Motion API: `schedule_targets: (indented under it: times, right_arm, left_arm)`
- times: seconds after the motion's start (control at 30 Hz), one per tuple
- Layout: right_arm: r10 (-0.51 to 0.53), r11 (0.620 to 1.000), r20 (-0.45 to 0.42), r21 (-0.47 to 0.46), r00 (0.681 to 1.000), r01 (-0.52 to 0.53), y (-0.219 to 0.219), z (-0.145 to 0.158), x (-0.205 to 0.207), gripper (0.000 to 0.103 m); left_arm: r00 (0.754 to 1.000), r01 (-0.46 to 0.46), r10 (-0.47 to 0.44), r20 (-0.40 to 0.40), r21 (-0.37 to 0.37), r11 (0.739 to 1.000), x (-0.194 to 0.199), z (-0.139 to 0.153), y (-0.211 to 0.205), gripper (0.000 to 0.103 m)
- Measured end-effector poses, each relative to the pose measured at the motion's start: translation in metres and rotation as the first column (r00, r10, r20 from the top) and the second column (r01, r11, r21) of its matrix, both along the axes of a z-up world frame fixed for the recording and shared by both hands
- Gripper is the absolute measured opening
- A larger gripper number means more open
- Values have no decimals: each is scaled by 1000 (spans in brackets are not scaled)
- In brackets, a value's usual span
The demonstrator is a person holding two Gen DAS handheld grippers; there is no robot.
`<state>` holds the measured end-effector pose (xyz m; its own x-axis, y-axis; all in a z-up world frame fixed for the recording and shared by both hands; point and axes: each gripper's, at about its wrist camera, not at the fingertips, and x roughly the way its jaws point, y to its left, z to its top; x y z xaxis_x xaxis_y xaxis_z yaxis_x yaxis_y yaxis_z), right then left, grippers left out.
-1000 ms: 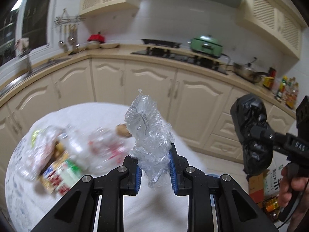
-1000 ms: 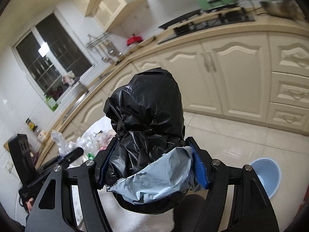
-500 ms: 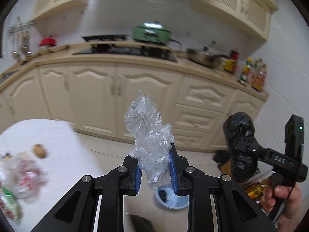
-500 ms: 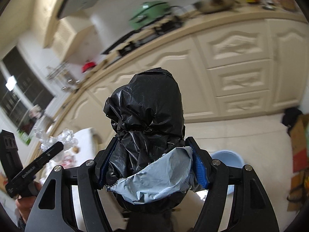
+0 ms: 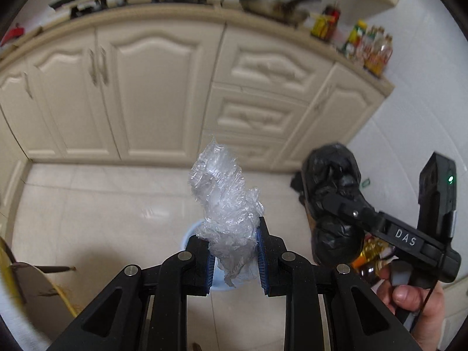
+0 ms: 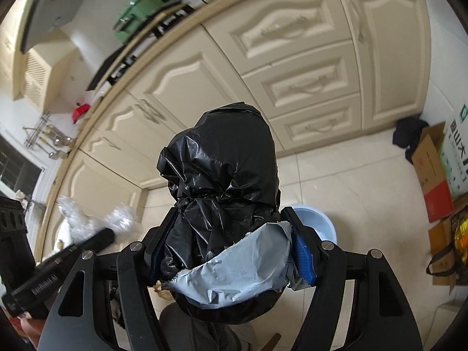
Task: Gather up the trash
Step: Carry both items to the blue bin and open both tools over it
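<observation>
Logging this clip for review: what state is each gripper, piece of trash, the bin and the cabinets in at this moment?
left gripper: shut on clear plastic wrap
clear plastic wrap: crumpled, sticking up from the jaws
right gripper: shut on black bag bundle
black bag bundle: bunched, wedged between the jaws, grey plastic at its base
light blue bin: on the floor, open-topped, mostly hidden
cabinet doors: closed
</observation>
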<state>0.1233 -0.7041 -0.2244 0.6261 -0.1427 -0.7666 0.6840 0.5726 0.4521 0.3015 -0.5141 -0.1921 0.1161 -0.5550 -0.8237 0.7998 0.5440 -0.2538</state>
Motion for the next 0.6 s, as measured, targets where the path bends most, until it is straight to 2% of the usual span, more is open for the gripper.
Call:
schedule_targets:
  times: [0.13, 0.17, 0.27, 0.3, 0.33, 0.43, 0.5, 0.6]
  right_arm:
    - [-12, 999, -42, 36, 999, 13, -15, -28, 7, 70]
    - [-16, 999, -50, 51, 999, 19, -19, -37, 9, 72]
    - [-24, 992, -82, 119, 996, 34, -30, -65, 12, 75]
    - [-43, 989, -94, 136, 995, 56, -33, -74, 10, 77]
    - [-53, 987, -100, 144, 994, 68, -34, -79, 9, 83]
    - [-78, 984, -111, 150, 991, 94, -34, -85, 1, 88]
    - [-88, 984, -117, 142, 989, 104, -31, -84, -3, 94]
    - [-91, 986, -130, 128, 987, 108, -26, -82, -4, 100]
  left_arm:
    - [998, 38, -36, -61, 44, 998, 16, -31, -49, 23]
    - [995, 49, -44, -84, 55, 997, 20, -40, -61, 27]
    - [985, 62, -40, -167, 128, 990, 33, -76, -87, 68]
    - [989, 36, -11, -150, 164, 986, 42, -87, -89, 72]
    - [989, 26, 0, -148, 174, 984, 46, -91, -91, 72]
    - [990, -11, 40, -134, 205, 979, 66, -101, -87, 75]
    - [994, -33, 53, -92, 199, 979, 72, -98, -83, 80]
    - [997, -62, 69, -33, 182, 981, 82, -86, -78, 83]
